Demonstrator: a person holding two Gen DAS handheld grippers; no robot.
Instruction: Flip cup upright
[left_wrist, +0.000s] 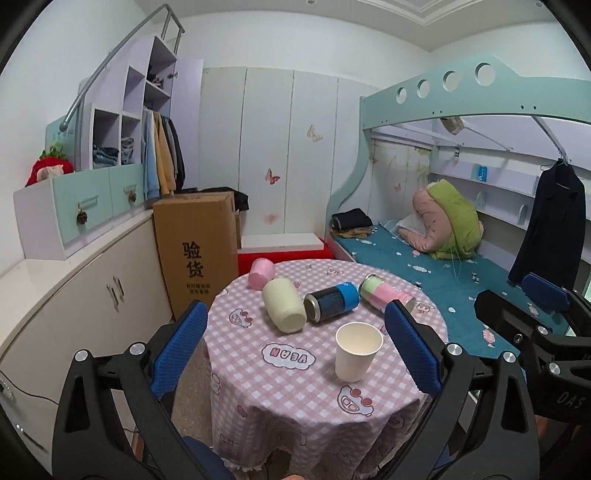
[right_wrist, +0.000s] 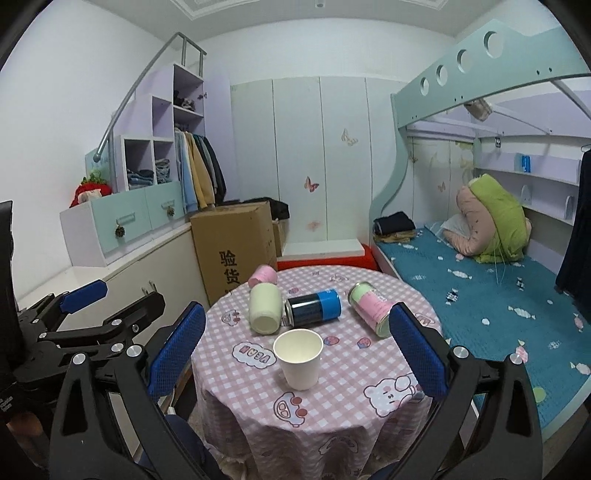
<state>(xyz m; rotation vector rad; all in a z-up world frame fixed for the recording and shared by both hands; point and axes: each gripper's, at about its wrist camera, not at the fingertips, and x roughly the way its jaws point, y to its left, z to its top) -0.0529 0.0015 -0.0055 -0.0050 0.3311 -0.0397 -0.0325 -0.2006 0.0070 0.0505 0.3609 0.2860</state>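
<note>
1. Left wrist view: the left tool (left_wrist: 295, 343) hangs above the near edge of the round worktop (left_wrist: 295, 391), its blue pads spread wide apart and gripping nothing.
2. The white paper cup (left_wrist: 357, 350) stands upright, mouth up, on the pink checked cloth between the pads and nearer the right one, touching neither.
3. Behind the cup lie four containers on their sides: a pink cup (left_wrist: 261, 272), a cream jar (left_wrist: 283, 310), a black-and-blue can (left_wrist: 331, 301) and a green-and-pink can (left_wrist: 386, 292).
4. The right tool (left_wrist: 532, 306) shows at the right edge, over the bed (left_wrist: 424, 273).
5. Right wrist view: the right tool (right_wrist: 297, 343) is likewise wide apart and holds nothing; the paper cup (right_wrist: 298, 358) stands upright between its pads.
6. The left tool (right_wrist: 114, 295) sits at the left, jaws parted, beside the worktop (right_wrist: 332, 406).
</note>
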